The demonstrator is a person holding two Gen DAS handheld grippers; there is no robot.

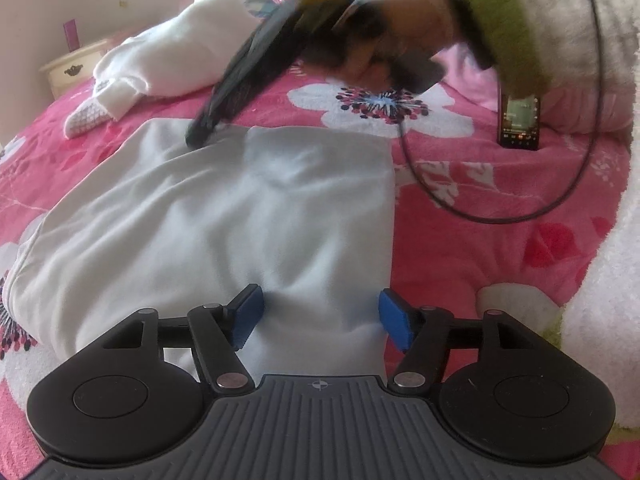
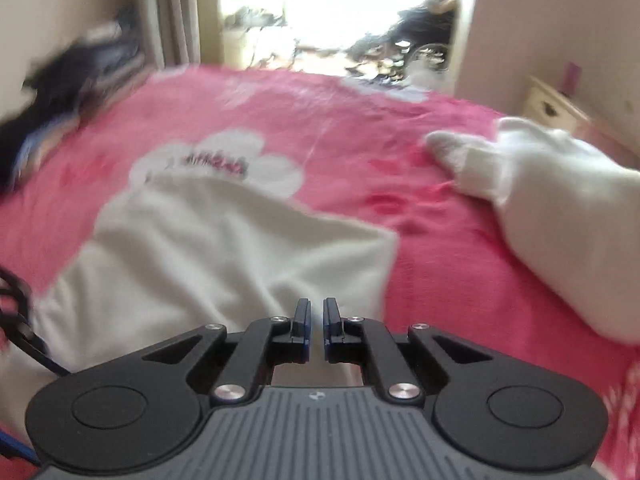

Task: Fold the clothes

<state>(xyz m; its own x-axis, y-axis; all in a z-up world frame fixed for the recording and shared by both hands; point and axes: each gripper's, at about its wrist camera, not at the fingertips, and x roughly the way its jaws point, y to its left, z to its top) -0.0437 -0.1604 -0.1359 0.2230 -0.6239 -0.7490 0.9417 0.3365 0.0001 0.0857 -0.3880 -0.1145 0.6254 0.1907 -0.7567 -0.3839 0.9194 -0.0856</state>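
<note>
The white garment (image 1: 224, 216) is lying spread on the pink floral bedspread (image 1: 500, 248), filling the middle of the left wrist view. The left gripper (image 1: 320, 318) is sitting low over the near edge of the cloth with its blue pads (image 1: 250, 316) standing well apart; fabric is showing between them, but neither pad is pressing on it.

That same view is catching what the right wrist camera cannot: the person's right hand (image 1: 384, 44), in a green fuzzy cuff (image 1: 496, 24), holding the right gripper (image 1: 204, 128) from the side (blurred, so its tips are hard to read) with the tips reaching the far edge of the garment. It is also showing a phone (image 1: 519, 122) standing lit beside a grey pillow, a black cable (image 1: 520, 216) looping across the bedspread, and a second white garment (image 1: 168, 60) lying bunched further back near a cream nightstand (image 1: 72, 70).

The right wrist view is giving the missing detail: the right gripper's fingers are drawn together, only a thin slit between the pads, and nothing is visibly caught in them. The garment is lying under and ahead of them. This view alone is showing a bright window (image 2: 340, 12) past the bed and a dark heap of clothes (image 2: 60, 92) at the left, smeared by motion.
</note>
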